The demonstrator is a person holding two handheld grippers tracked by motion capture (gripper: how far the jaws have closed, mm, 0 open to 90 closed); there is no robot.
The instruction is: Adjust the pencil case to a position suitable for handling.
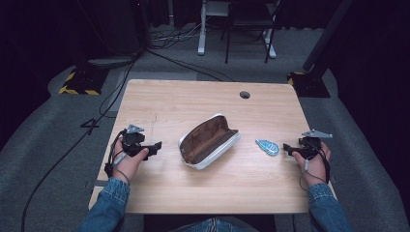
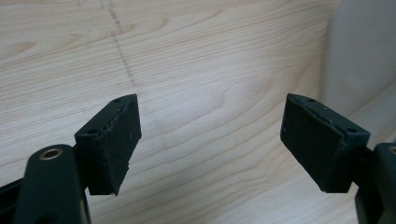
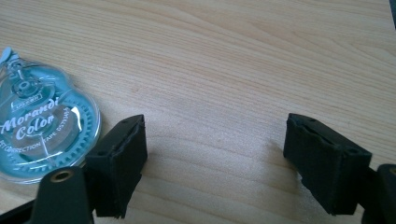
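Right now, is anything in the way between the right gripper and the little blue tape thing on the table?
No, nothing visible is. The right gripper points at the small teal-blue correction tape dispenser, with bare light wooden table between them. In the right gripper view its jaws stand open and empty, the dispenser just beside one jaw.

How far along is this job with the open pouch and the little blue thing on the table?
Done: the pencil case lies unzipped and open at the middle of the table.

In hand: nothing. The right hand-held gripper sits open beside the blue correction tape, not touching it. The left hand-held gripper is open too, short of the case.

Left, probably: picking up the tape and putting it into the case.
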